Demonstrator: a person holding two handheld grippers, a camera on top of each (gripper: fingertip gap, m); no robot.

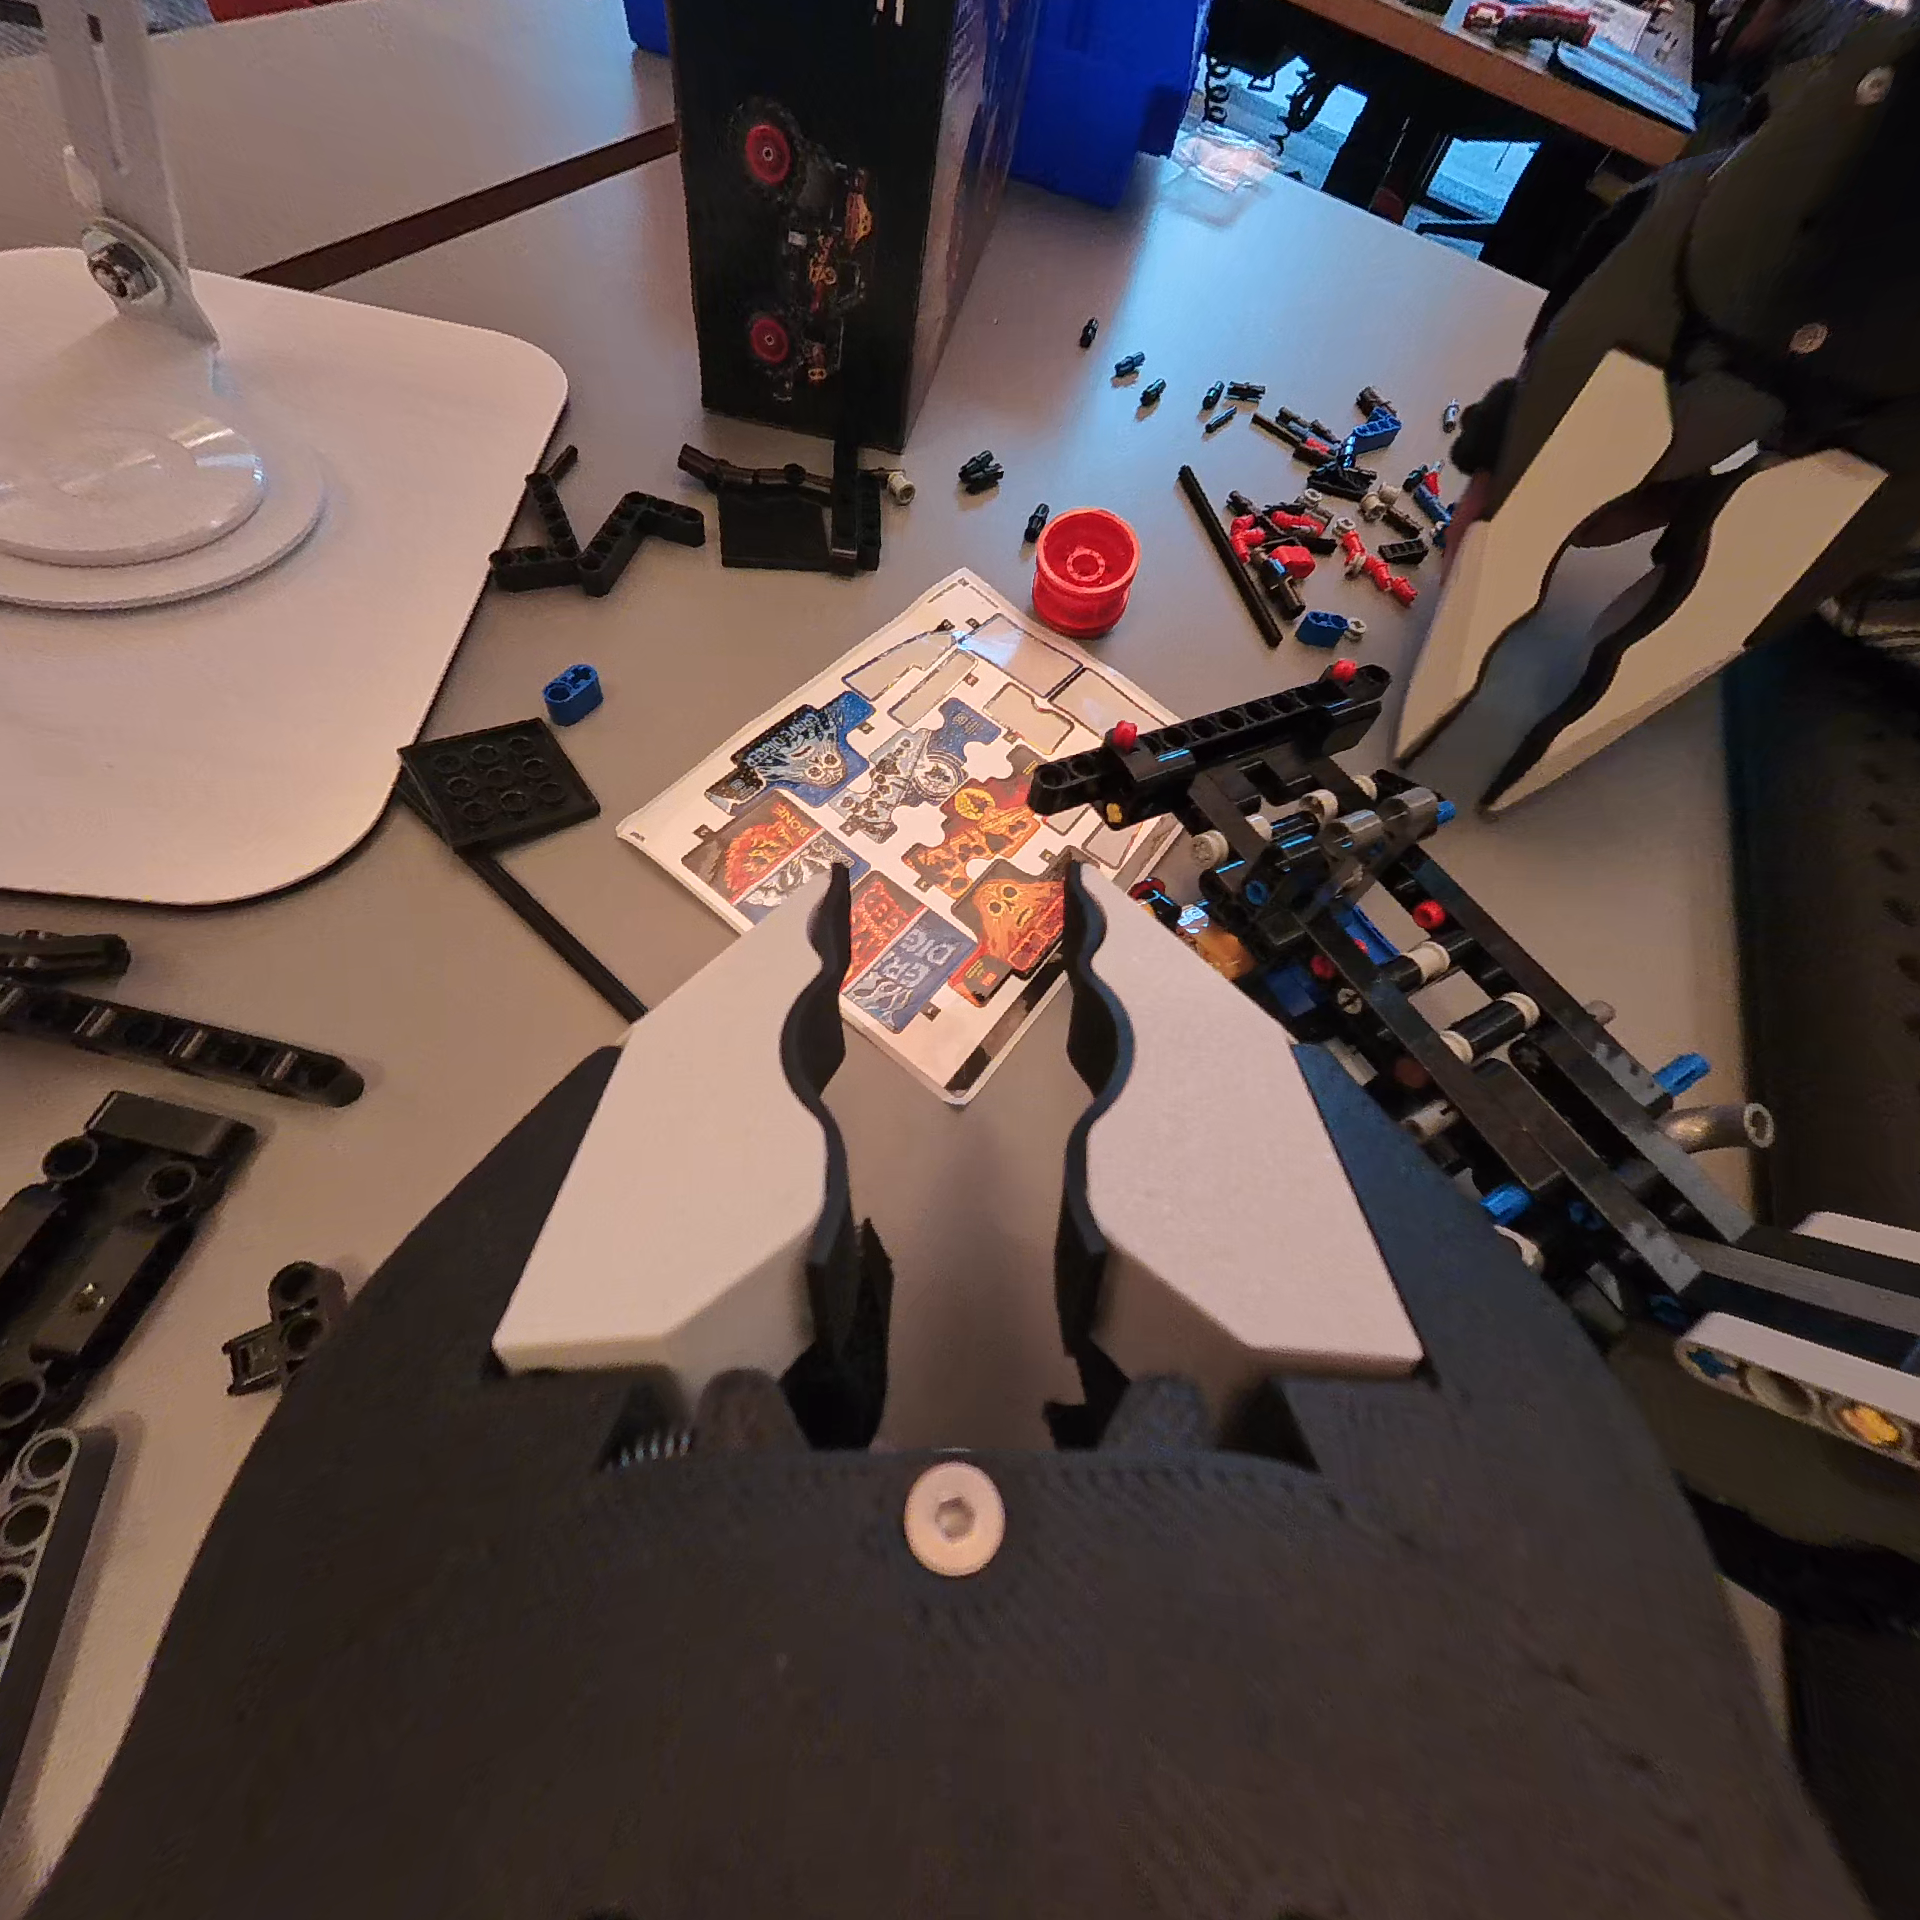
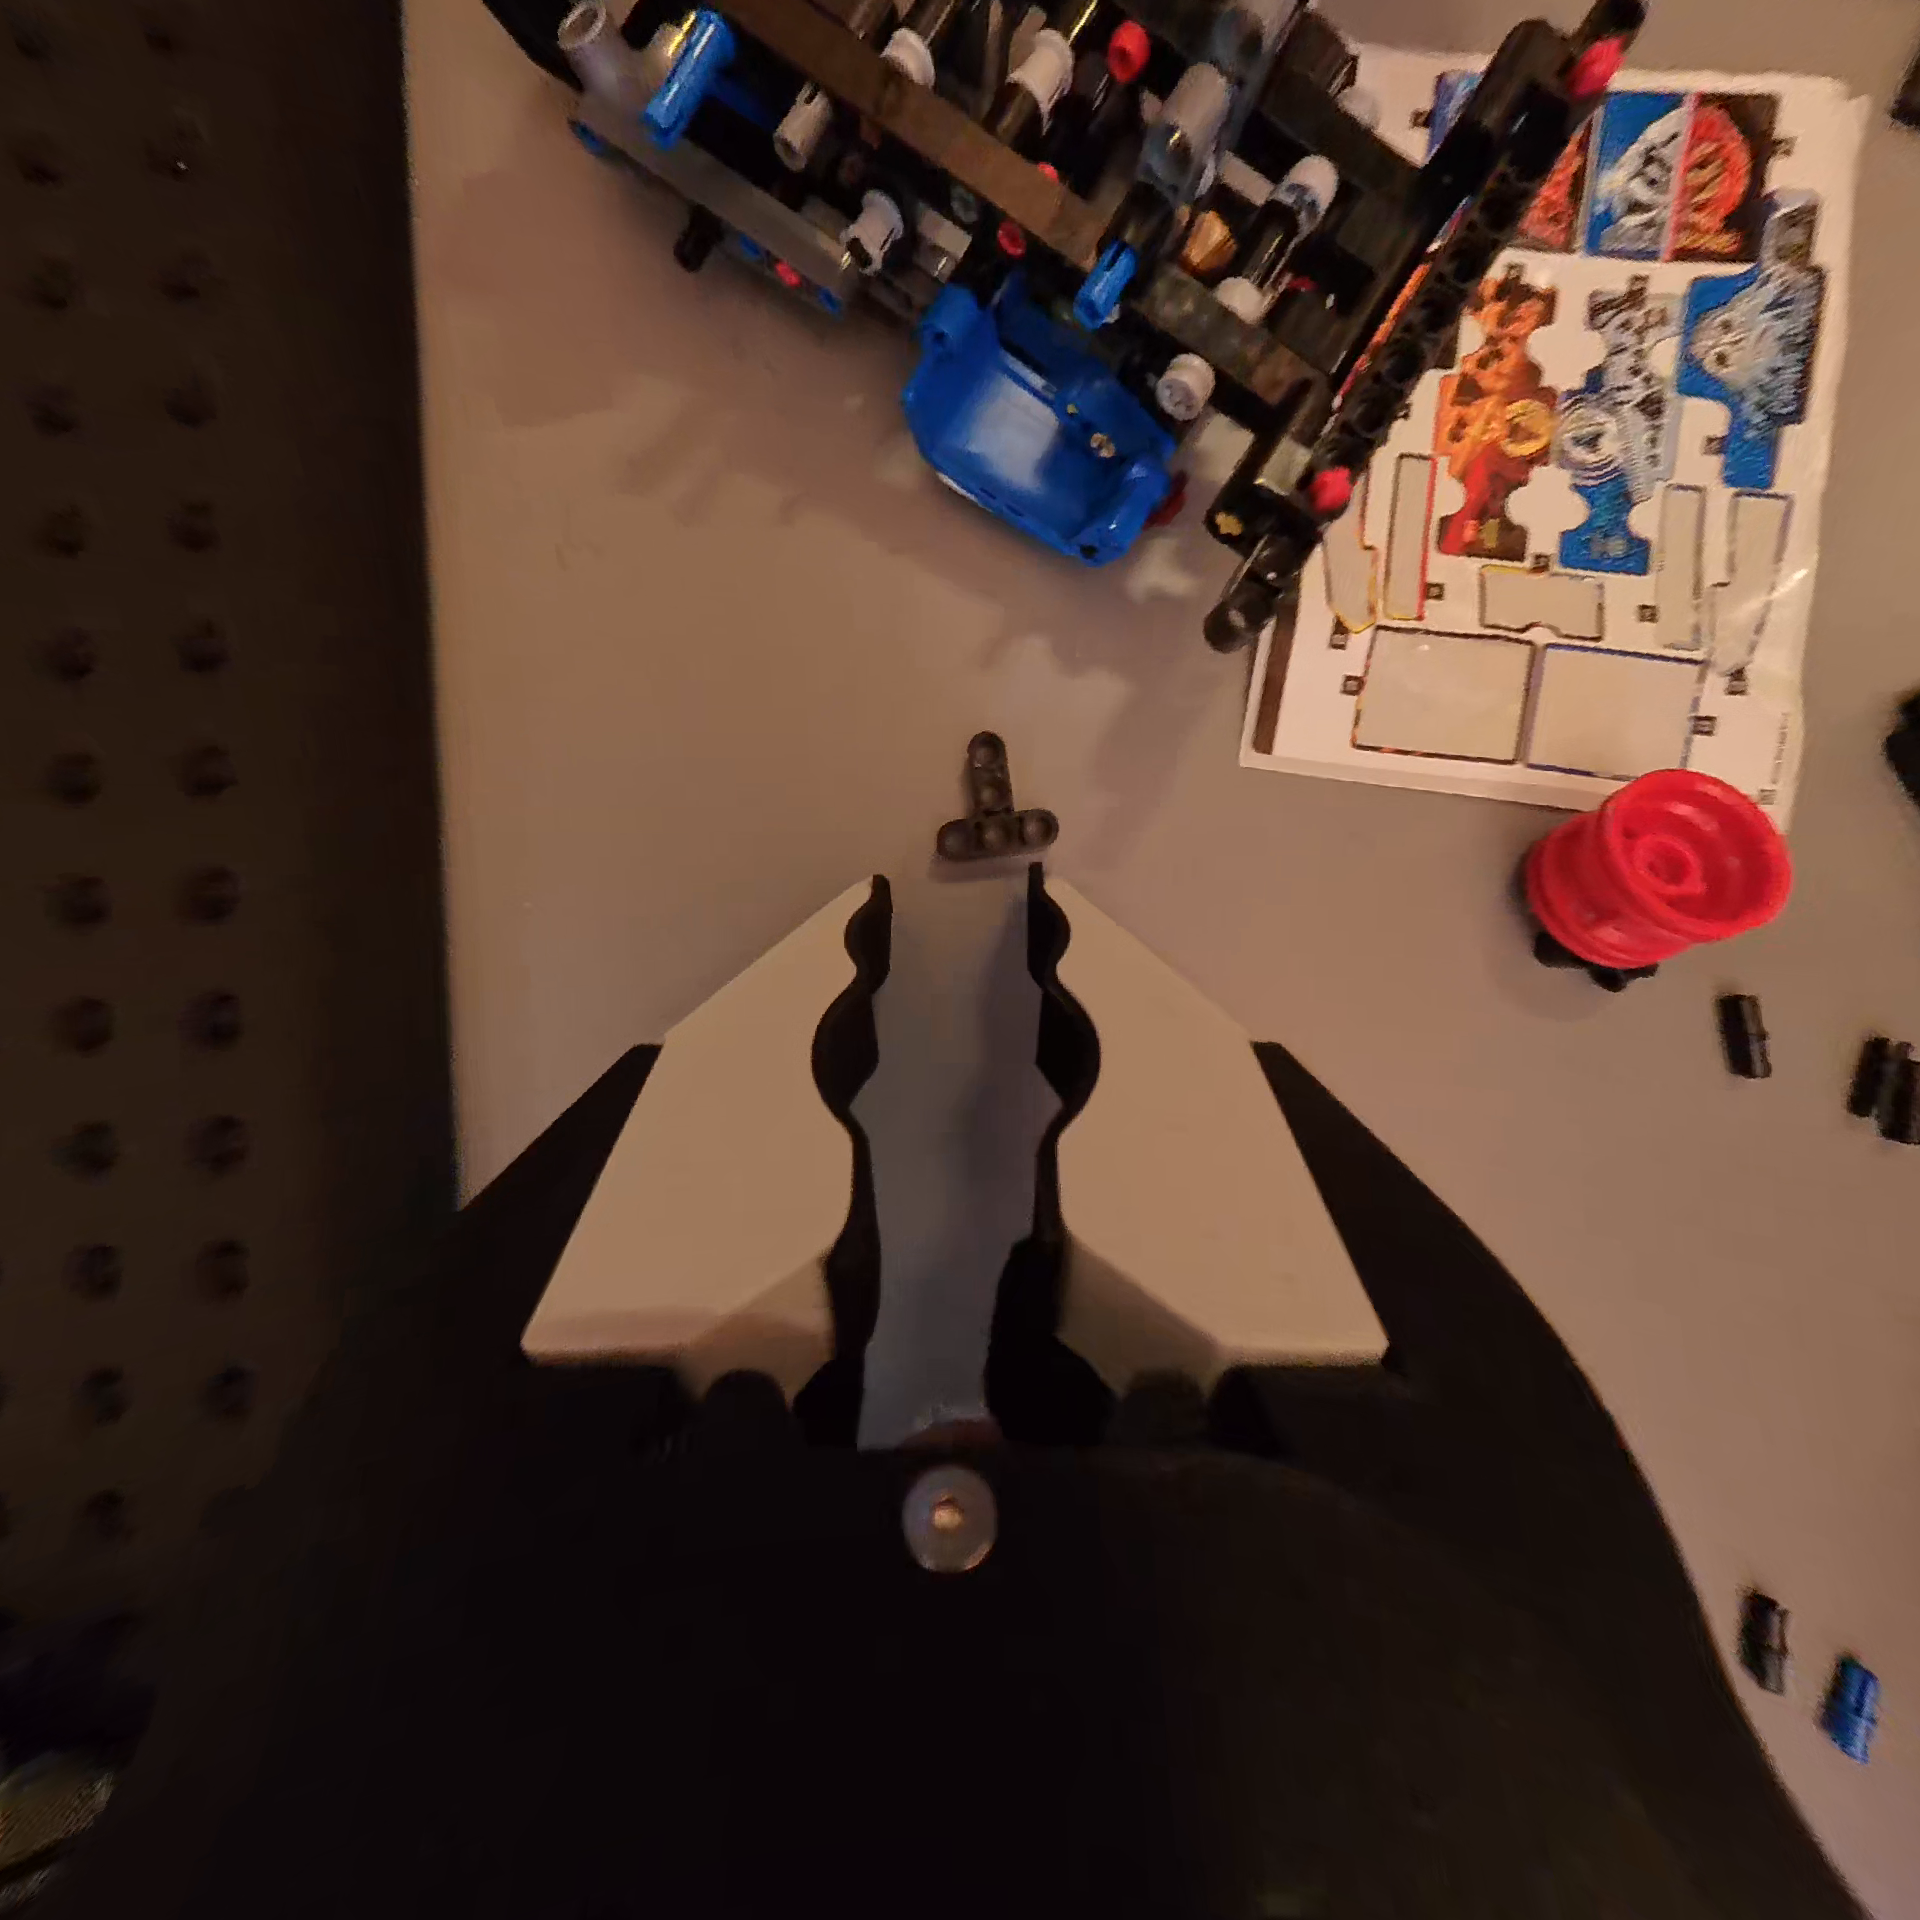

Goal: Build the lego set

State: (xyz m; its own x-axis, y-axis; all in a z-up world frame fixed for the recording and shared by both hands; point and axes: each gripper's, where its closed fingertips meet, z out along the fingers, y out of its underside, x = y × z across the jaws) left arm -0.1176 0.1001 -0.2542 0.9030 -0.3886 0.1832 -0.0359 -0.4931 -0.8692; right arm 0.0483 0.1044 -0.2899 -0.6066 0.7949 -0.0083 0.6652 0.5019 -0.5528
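Observation:
The half-built black chassis [image 1: 1392, 935] lies on the grey table at the right; it also shows at the top of the right wrist view [image 2: 1039, 197], with a blue block [image 2: 1029, 436] at its near side. My left gripper [image 1: 951, 883] is open and empty above the sticker sheet [image 1: 904, 821]. My right gripper [image 2: 956, 883] is open and empty, its tips just short of a small black T-shaped piece [image 2: 992, 810] on the table. The right gripper also shows in the left wrist view [image 1: 1455, 769], beside the chassis.
A red wheel hub [image 1: 1086, 571] [image 2: 1662, 878] sits by the sticker sheet [image 2: 1558, 468]. Small pins and connectors [image 1: 1320, 509] lie scattered behind it. The set's box [image 1: 821, 218] stands at the back. A white stand base [image 1: 208, 582] and black beams [image 1: 592, 540] lie left. A dark perforated mat [image 2: 208, 727] borders the table. The tips of one gripper are about 15 cm away from the tips of the other. It is some 8 cm from my right tips to the blue block [image 2: 1029, 436].

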